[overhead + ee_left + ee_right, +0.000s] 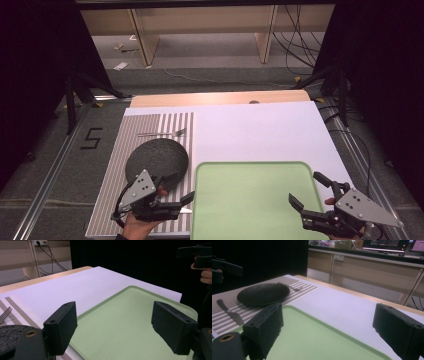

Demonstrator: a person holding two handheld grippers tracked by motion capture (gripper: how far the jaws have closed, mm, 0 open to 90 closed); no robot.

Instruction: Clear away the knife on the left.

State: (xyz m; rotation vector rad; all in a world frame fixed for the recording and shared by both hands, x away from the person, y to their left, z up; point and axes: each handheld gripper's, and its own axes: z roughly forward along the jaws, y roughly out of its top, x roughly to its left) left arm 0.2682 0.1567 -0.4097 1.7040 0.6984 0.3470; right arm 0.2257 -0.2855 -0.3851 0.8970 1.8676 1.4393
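My left gripper point(179, 189) hovers with its 2 jaws spread wide and empty at the green tray's point(250, 200) 9 o'clock edge. My right gripper point(306, 190) is gaping too, holding nothing, over the tray's 3 o'clock edge. The tray lies between my fingers. At my left gripper's 11 o'clock sits the dark plate point(156, 160) on the striped mat point(125, 150).

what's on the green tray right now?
The green tray looks bare; its surface shows empty in both gripper views. The left gripper and right gripper, both open, hang over its edges; small patches under the jaws stay hidden.
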